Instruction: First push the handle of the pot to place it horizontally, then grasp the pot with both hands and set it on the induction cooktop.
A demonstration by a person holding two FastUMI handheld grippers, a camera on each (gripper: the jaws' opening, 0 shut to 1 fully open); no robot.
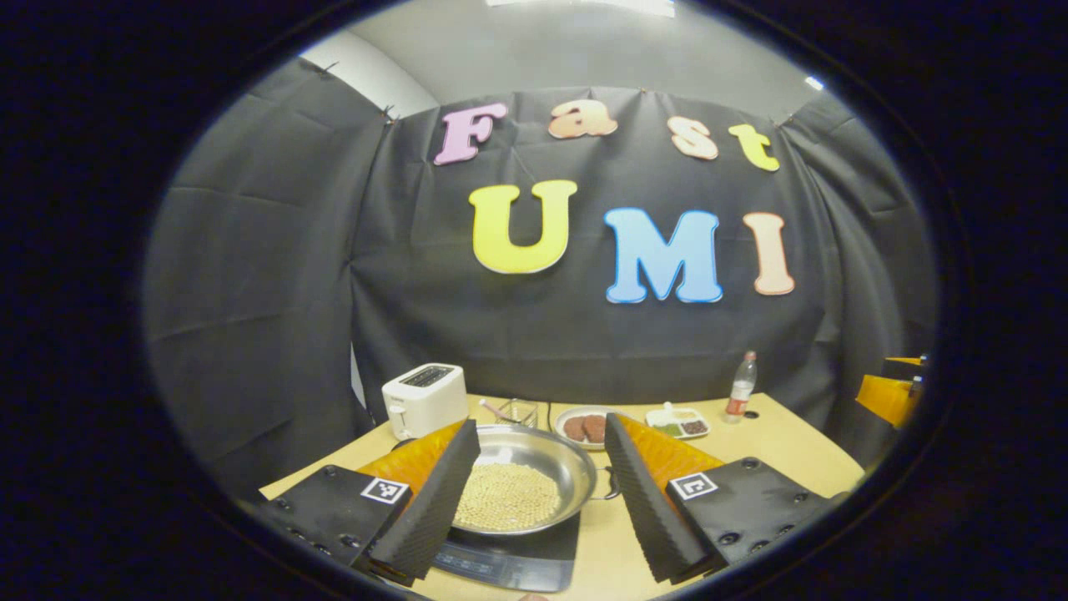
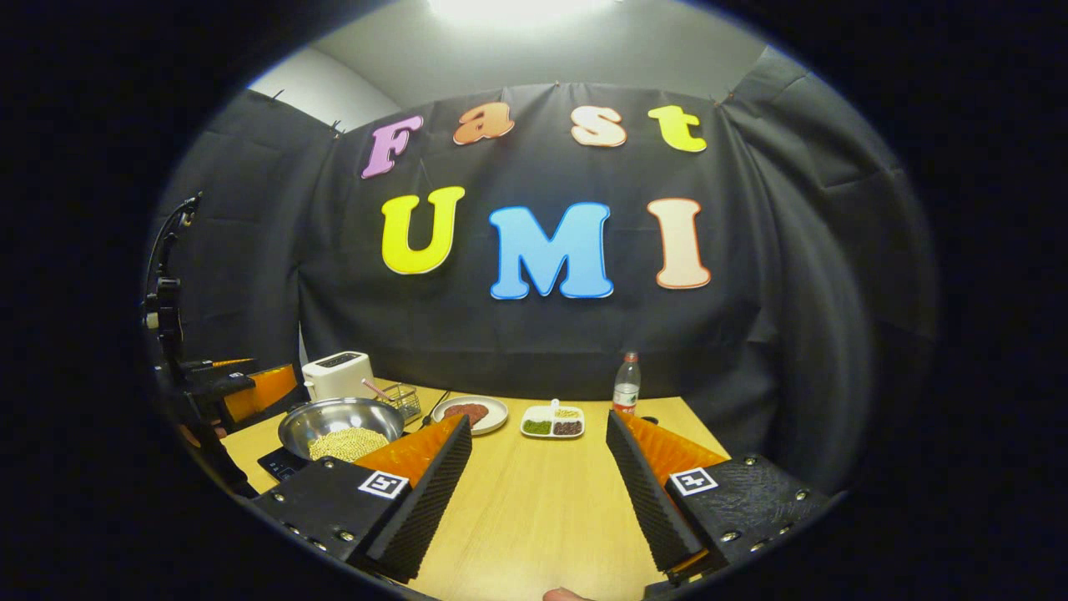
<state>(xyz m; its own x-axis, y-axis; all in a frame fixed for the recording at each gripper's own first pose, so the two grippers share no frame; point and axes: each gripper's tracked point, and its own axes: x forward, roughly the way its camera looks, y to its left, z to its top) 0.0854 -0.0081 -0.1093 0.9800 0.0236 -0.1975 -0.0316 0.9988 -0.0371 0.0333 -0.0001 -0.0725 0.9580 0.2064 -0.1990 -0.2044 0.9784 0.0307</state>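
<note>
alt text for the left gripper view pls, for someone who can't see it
A steel pot of pale beans sits on a black induction cooktop on a wooden table, framed between the open fingers of the left gripper. Behind it stand a white toaster, a plate of patties and a bottle.

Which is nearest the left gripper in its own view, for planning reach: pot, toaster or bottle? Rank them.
1. Pot, on the cooktop between the left gripper's open fingers.
2. Toaster, behind the pot, left.
3. Bottle, far right by the wall.
</note>
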